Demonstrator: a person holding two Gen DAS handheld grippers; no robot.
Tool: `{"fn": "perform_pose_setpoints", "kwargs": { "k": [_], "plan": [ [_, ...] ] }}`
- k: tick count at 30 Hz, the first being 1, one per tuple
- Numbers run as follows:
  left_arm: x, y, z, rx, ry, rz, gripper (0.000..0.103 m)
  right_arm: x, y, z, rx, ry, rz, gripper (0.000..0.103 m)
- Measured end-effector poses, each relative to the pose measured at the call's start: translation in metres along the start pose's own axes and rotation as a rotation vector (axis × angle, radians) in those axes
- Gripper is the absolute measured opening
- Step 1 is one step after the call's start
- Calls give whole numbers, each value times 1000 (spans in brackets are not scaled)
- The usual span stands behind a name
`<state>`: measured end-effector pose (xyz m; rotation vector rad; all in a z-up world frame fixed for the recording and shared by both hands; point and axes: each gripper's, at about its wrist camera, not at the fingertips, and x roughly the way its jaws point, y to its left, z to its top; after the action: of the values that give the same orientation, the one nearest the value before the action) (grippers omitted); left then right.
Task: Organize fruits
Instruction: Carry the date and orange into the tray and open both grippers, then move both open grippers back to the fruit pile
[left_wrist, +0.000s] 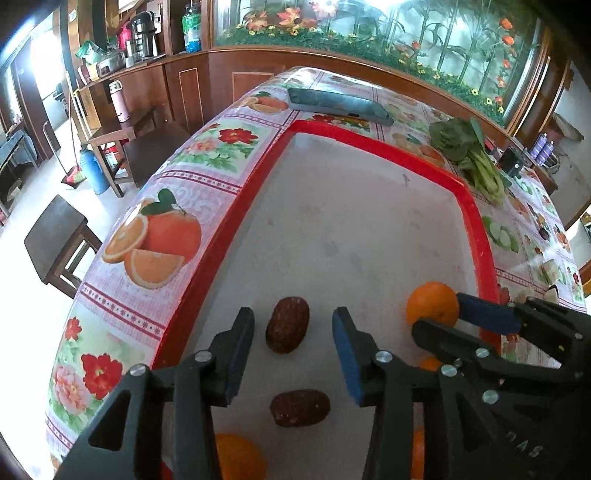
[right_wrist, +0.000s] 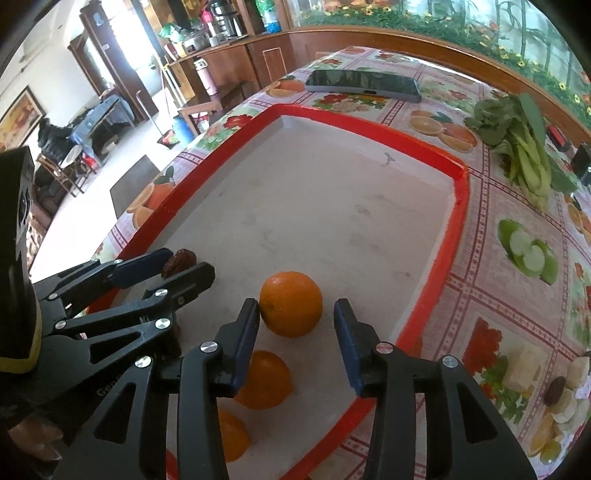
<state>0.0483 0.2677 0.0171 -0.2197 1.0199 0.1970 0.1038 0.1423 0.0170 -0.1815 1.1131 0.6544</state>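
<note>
A red-rimmed tray (left_wrist: 373, 142) with a pale floor holds the fruit. In the left wrist view my left gripper (left_wrist: 293, 325) is open around a brown date (left_wrist: 287, 329) without touching it; a second date (left_wrist: 300, 408) lies nearer the camera, and an orange (left_wrist: 236, 456) at the bottom. In the right wrist view my right gripper (right_wrist: 295, 314) is open around an orange (right_wrist: 290, 304); its left pad touches the fruit. Two more oranges (right_wrist: 264, 380) (right_wrist: 231, 434) lie in a row behind it. Each gripper shows in the other's view (left_wrist: 441, 310) (right_wrist: 186, 266).
The tray (right_wrist: 458, 206) sits on a flowered tablecloth (left_wrist: 155, 229). A phone (left_wrist: 338, 105) lies beyond the tray's far rim. A bunch of leafy greens (right_wrist: 524, 144) lies at the far right. Stools (left_wrist: 59, 240) and a floor drop off to the table's left.
</note>
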Motion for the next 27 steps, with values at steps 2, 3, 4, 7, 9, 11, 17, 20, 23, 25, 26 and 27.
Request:
{"fn": "perform_pose_setpoints", "kwargs": {
  "k": [2, 3, 4, 7, 9, 11, 17, 20, 23, 25, 26, 27],
  "plan": [
    [-4, -1, -3, 3, -4, 5, 48, -4, 0, -2, 6, -3, -4, 41],
    [-5, -2, -3, 5, -6, 7, 48, -8, -1, -3, 10, -7, -3, 41],
    [-7, -3, -5, 8, -9, 8, 49, -10, -1, -5, 12, -11, -4, 41],
    [-14, -5, -10, 14, -18, 14, 51, -18, 0, -10, 10, -19, -10, 42],
    [-19, -7, -12, 18, -25, 18, 51, -22, 1, -13, 5, -24, -17, 42],
    [-24, -9, -15, 22, -30, 22, 51, -27, 3, -18, -3, -28, -23, 43],
    [-38, -19, -24, 32, -55, 34, 56, -45, 5, -33, -32, -51, -50, 45],
    [-46, -28, -29, 38, -69, 37, 58, -54, 3, -41, -39, -65, -65, 49],
    [-52, -39, -35, 45, -79, 35, 59, -64, -2, -50, -37, -76, -83, 57],
    [-56, -46, -39, 48, -84, 32, 61, -72, -8, -57, -32, -88, -101, 61],
    [-57, -49, -41, 47, -85, 30, 63, -75, -11, -60, -28, -90, -107, 63],
    [-59, -53, -43, 46, -86, 26, 64, -78, -15, -64, -19, -91, -114, 66]
  ]
}}
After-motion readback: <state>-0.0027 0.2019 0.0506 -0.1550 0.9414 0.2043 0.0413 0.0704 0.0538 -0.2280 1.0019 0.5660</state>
